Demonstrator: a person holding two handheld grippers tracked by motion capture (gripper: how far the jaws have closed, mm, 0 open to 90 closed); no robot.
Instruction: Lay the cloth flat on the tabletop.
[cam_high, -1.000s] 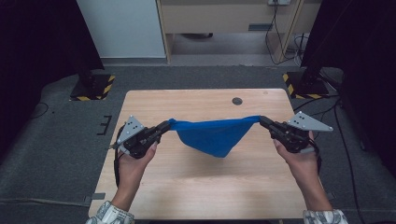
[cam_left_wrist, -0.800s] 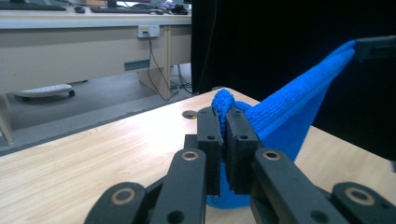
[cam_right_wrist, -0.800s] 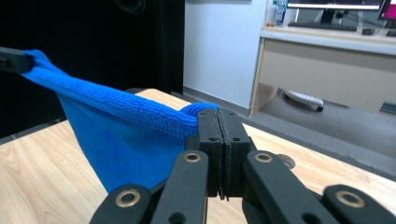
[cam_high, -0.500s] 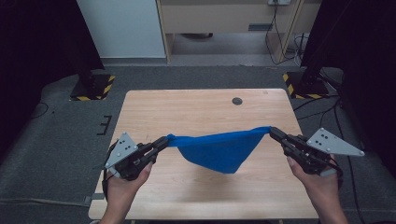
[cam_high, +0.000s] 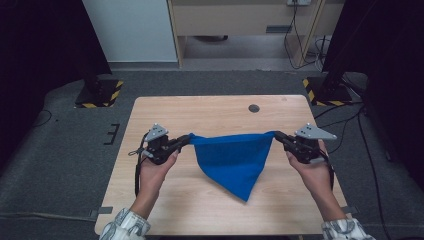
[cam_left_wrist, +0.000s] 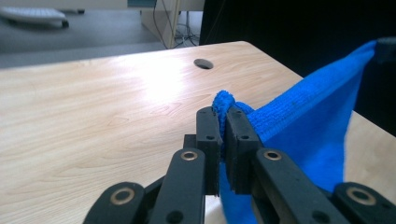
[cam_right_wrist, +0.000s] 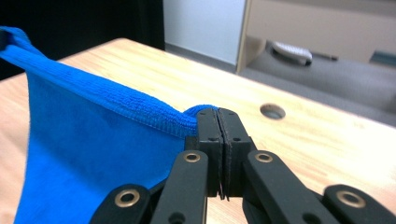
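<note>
A blue cloth (cam_high: 232, 159) hangs stretched between my two grippers above the wooden table (cam_high: 210, 112). Its top edge runs taut and level, and the rest droops to a point that rests on the tabletop near the front. My left gripper (cam_high: 186, 140) is shut on the cloth's left corner (cam_left_wrist: 223, 101), which bunches up between the jaws. My right gripper (cam_high: 278, 136) is shut on the right corner (cam_right_wrist: 196, 112). In the right gripper view the cloth (cam_right_wrist: 88, 154) falls away to the left of the jaws.
A round cable hole (cam_high: 254, 108) sits near the table's far edge. Dark stands with yellow-black striped bases (cam_high: 100, 95) flank the table on the grey floor. A cabinet (cam_high: 240, 20) stands beyond the table.
Both hands came toward the near edge, then moved back and down. The cloth now hangs lower, and its bottom point has reached the tabletop.
</note>
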